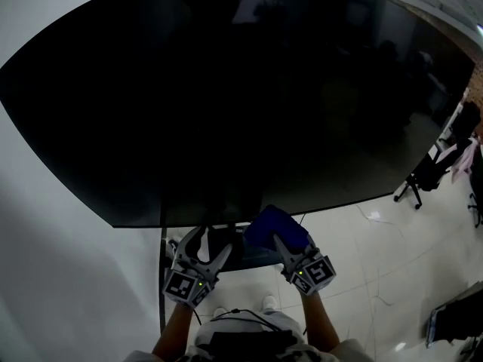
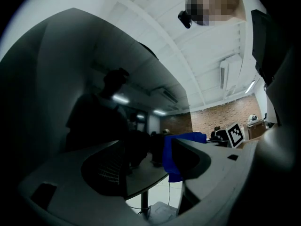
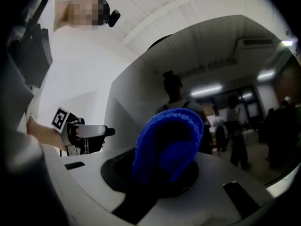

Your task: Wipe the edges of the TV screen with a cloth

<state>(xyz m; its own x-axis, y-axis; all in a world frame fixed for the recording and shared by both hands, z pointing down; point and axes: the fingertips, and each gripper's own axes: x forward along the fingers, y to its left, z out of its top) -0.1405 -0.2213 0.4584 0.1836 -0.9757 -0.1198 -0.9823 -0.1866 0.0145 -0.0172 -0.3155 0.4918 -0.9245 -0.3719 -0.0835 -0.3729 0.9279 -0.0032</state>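
A large dark TV screen (image 1: 241, 89) fills most of the head view; its bottom edge runs just above both grippers. My right gripper (image 1: 281, 240) is shut on a folded blue cloth (image 1: 273, 228), which is up against that bottom edge near the middle. In the right gripper view the blue cloth (image 3: 169, 142) bulges out between the jaws and hides their tips. My left gripper (image 1: 204, 241) is beside it on the left, open and holding nothing. The left gripper view shows that gripper (image 2: 150, 168) with a wide gap between its jaws, the cloth (image 2: 171, 149) beyond them.
The TV's dark stand post (image 1: 161, 277) runs down on the left below the screen. A black office chair (image 1: 426, 173) stands on the white tiled floor at the right, and another dark object (image 1: 456, 319) lies at the lower right. A white wall (image 1: 45, 262) lies to the left.
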